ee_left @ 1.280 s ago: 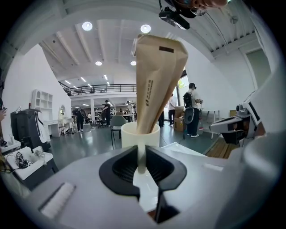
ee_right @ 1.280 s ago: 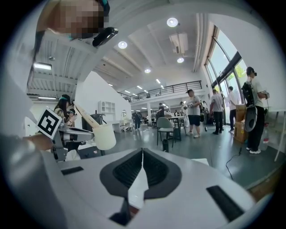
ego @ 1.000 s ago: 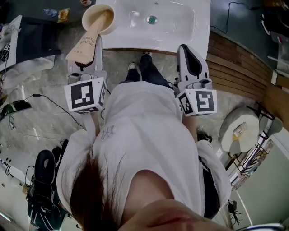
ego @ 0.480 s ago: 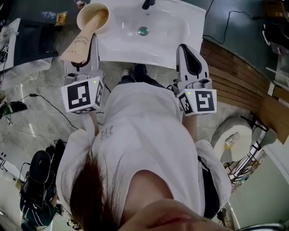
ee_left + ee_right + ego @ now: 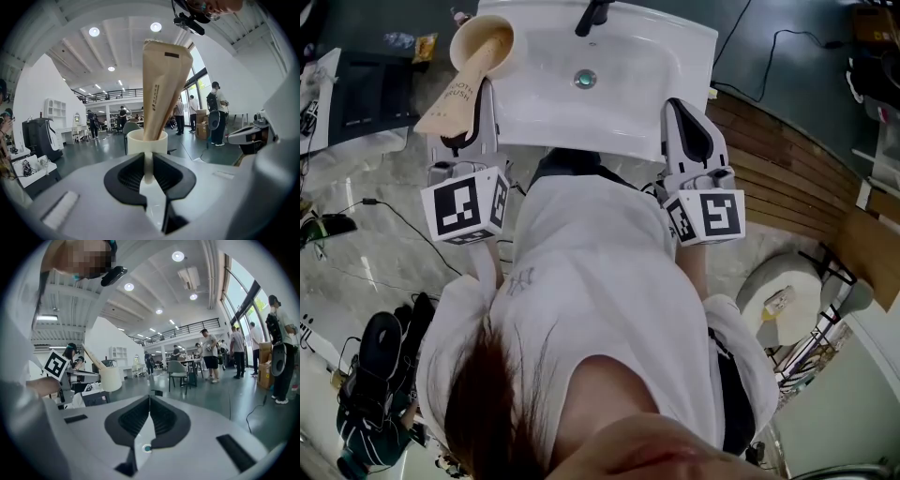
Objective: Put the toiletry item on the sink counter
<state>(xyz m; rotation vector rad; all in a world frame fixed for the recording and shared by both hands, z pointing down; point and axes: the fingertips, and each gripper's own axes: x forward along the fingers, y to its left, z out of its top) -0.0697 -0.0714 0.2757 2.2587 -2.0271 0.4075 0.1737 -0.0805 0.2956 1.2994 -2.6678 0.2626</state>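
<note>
A cream cup (image 5: pixel 481 43) holds a tan paper toothbrush pouch (image 5: pixel 450 97) that leans out to the lower left. My left gripper (image 5: pixel 479 87) is shut on the cup's thin handle, holding the cup at the left corner of the white sink counter (image 5: pixel 675 56). In the left gripper view the cup (image 5: pixel 147 140) stands just past the left gripper (image 5: pixel 148 161), with the pouch (image 5: pixel 161 89) rising from it. My right gripper (image 5: pixel 680 105) is shut and empty at the counter's front right edge. In the right gripper view the right gripper (image 5: pixel 150 401) has its jaws pressed together.
The basin has a drain (image 5: pixel 584 79) and a black faucet (image 5: pixel 592 16). A wooden deck (image 5: pixel 797 159) lies to the right, with a round white object (image 5: pixel 787 281) below it. Cables and a black bag (image 5: pixel 380 375) sit on the floor at left. Several people stand far off.
The sink has drawn closer under both grippers. The cup has shifted left and up in the view, along the counter's left corner. Both grippers stay shut.
</note>
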